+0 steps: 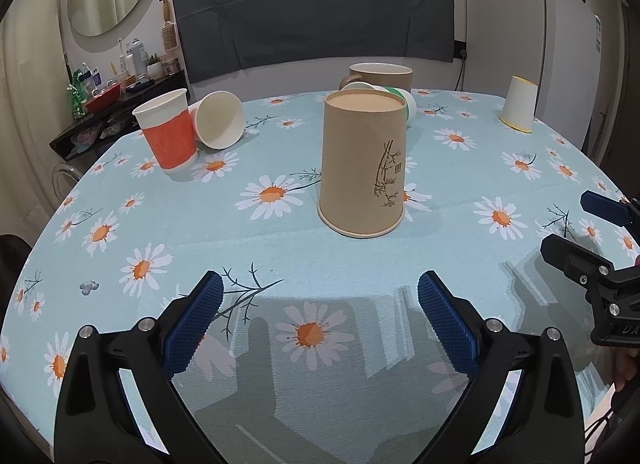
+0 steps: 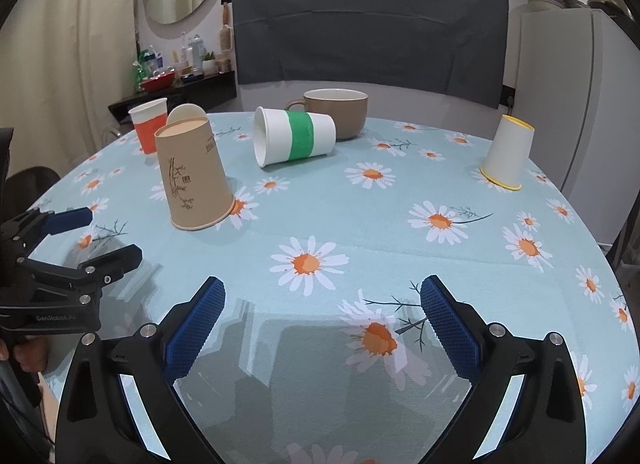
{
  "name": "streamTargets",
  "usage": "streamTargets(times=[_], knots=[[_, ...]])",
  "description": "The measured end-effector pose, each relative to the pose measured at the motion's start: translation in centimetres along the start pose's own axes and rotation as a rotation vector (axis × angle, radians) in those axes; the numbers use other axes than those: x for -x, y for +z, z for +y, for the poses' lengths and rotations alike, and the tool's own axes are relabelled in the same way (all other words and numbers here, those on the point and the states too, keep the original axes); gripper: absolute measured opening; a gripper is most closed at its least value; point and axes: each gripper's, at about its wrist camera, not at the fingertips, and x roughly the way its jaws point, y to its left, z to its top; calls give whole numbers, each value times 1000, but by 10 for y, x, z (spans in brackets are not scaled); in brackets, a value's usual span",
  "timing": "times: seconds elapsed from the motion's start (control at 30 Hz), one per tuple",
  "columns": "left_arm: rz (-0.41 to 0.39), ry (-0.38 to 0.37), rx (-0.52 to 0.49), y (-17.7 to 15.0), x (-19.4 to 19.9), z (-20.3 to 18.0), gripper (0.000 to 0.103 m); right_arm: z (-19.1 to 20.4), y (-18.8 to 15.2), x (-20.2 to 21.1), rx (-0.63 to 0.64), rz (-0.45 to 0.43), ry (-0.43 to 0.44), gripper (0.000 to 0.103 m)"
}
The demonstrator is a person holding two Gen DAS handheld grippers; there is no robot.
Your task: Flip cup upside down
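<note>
A brown paper cup [image 1: 362, 162] stands upside down, rim on the tablecloth, straight ahead of my left gripper [image 1: 320, 288]; it also shows in the right wrist view [image 2: 194, 174] at the left. My left gripper is open and empty, a short way in front of the cup. My right gripper [image 2: 322, 292] is open and empty over the tablecloth. An orange-banded cup [image 1: 168, 130] stands upright. A white cup [image 1: 220, 120] lies on its side beside it. A green-banded cup [image 2: 294, 136] lies on its side. A yellow-rimmed white cup [image 2: 506, 152] stands upside down.
A brown mug [image 2: 336, 112] stands behind the green-banded cup. The round table carries a blue daisy tablecloth [image 2: 360, 224]. A dark chair back [image 2: 368, 24] stands behind the table, a cluttered shelf [image 2: 176, 80] at the far left, a white fridge [image 2: 580, 96] at the right.
</note>
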Motion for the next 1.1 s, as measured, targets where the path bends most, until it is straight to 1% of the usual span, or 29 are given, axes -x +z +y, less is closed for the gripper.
streamTargets(times=[0.17,0.6,0.83,1.1], knots=[[7,13,-10,0,-1,-2,96,0,0,0,3,0,-4,94],[3,12,-28,0,-1,-5,96,1,-1,0,6,6,-8,94],[-20,43,-49,-1,3,-9,96,1,-1,0,8,5,-10,94],[-17,34,-44,-2,2,-8,96,1,-1,1,8,-1,-18,95]])
